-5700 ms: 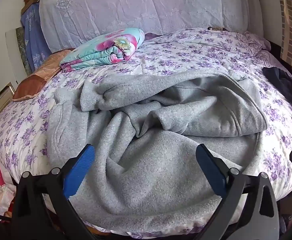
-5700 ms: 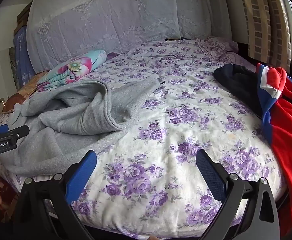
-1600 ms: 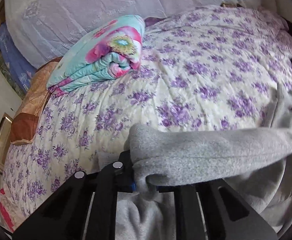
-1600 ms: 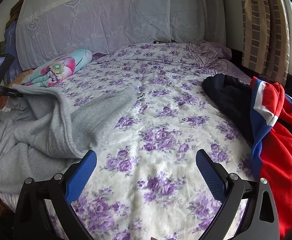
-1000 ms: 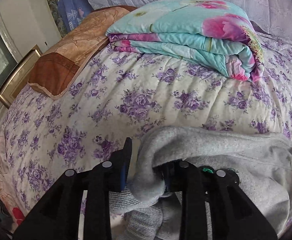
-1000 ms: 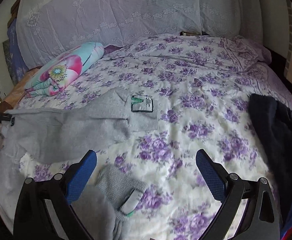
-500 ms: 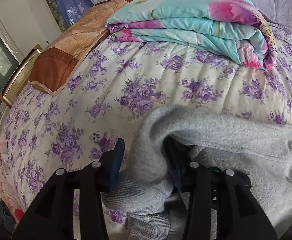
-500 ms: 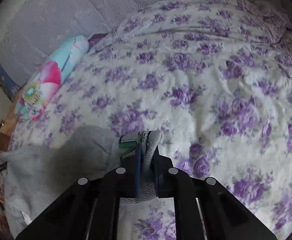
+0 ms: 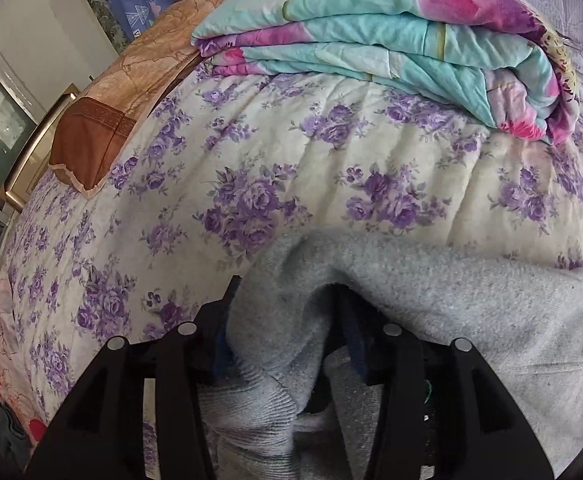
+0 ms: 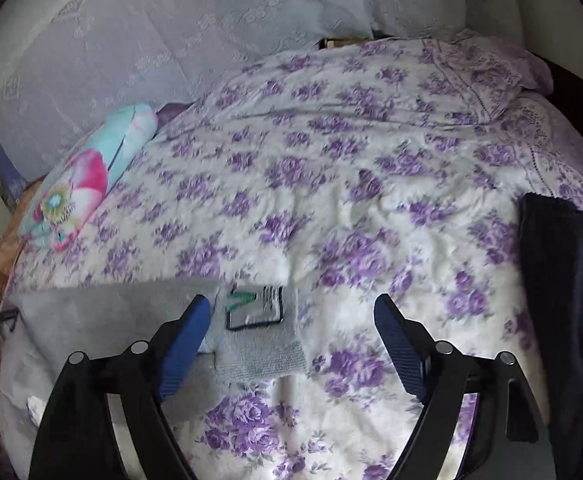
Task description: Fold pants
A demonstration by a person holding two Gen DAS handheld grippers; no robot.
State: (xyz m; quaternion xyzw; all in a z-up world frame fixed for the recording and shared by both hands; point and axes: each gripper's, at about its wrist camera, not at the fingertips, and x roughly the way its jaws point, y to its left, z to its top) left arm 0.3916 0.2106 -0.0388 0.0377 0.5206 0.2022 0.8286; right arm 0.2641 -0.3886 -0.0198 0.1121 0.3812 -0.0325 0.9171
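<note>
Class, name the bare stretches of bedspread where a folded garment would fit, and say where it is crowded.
Free: the wide floral bedspread between the gray pants cuff, the folded quilt and the dark garment. Also a strip between quilt and pants in the left view. Crowded: the left edge, where the left gripper bunches the pants.

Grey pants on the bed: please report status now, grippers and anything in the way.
Left gripper shut on grey pants. Right gripper open above the cuff's label. Folded floral quilt beyond, apart from pants.
</note>
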